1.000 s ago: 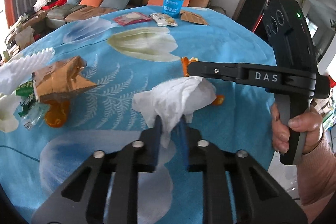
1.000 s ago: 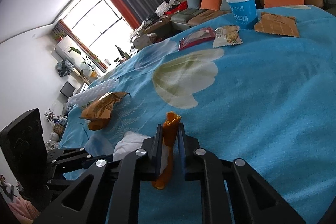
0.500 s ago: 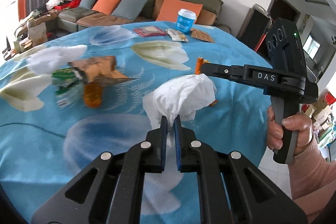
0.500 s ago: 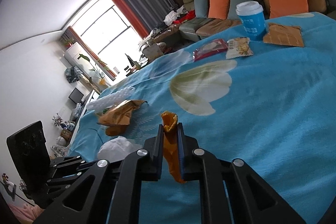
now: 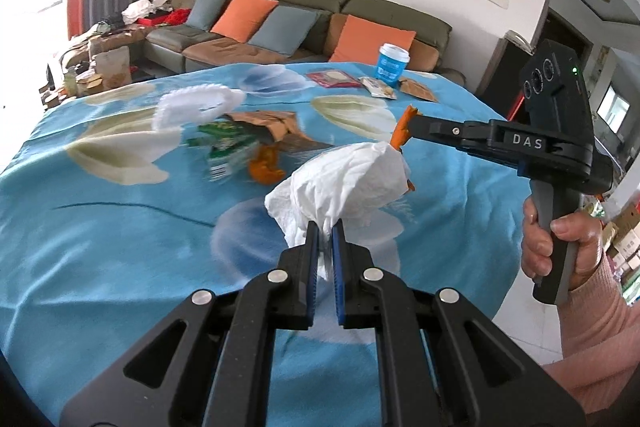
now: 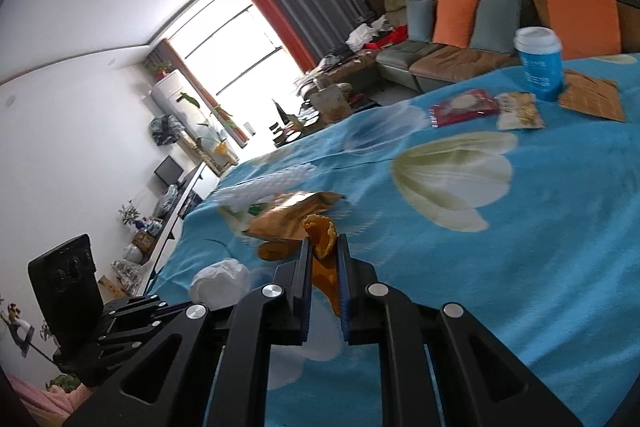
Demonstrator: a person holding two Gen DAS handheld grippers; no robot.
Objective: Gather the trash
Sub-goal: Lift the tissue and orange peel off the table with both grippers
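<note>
Left gripper [image 5: 325, 227] pressed tight on a crumpled white tissue [image 5: 344, 183], the wad bulging out past the tips toward twelve o'clock and hanging clear of the blue flowered tablecloth [image 5: 100, 247]. Right gripper [image 6: 324, 251] pinching a strip of orange peel [image 6: 320, 239] — long axis running roughly along the fingers, curled end poking out at twelve, tail drooping below the pads toward six. Both pieces already in hand, so probably a carry to a bin next; no bin visible in either view.

More trash waiting on the cloth: from the left view, a brown wrapper [image 5: 268, 125], a green packet [image 5: 226, 147] and a second scrap of orange peel [image 5: 266, 165] at about eleven o'clock of the tissue, blurred, nearer the left hand than the right. Farther off at one o'clock — a blue paper cup [image 5: 392, 65] with flat snack packets [image 5: 376, 87] just beside it, well apart from both grippers.
</note>
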